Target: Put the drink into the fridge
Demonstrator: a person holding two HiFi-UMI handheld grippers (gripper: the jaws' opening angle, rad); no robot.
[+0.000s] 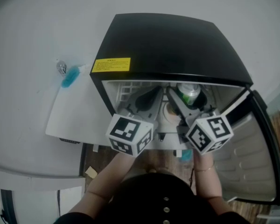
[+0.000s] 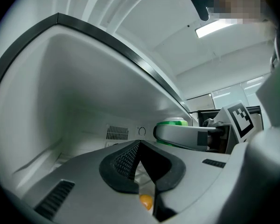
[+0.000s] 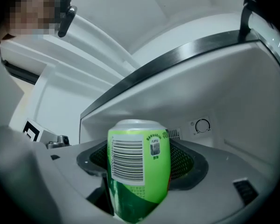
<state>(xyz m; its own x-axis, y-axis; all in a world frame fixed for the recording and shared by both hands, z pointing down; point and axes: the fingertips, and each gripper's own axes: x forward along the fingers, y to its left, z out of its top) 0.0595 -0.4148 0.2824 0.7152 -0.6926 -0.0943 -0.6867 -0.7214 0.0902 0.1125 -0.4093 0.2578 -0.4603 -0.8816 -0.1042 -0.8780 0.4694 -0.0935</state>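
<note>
Green can (image 3: pixel 139 164) stands upright, clamped between the pads of the right gripper (image 1: pixel 187 102), just inside the mouth of the black fridge (image 1: pixel 172 45), toward the right of its white compartment. Just beside it, the left gripper (image 2: pixel 139 146) also reaches in, its fingers pressed together on nothing. The door (image 1: pixel 263 162) hangs open at the right. Farther back, a round dial (image 3: pixel 202 125) and a vent (image 2: pixel 116 133) sit on the rear wall.
</note>
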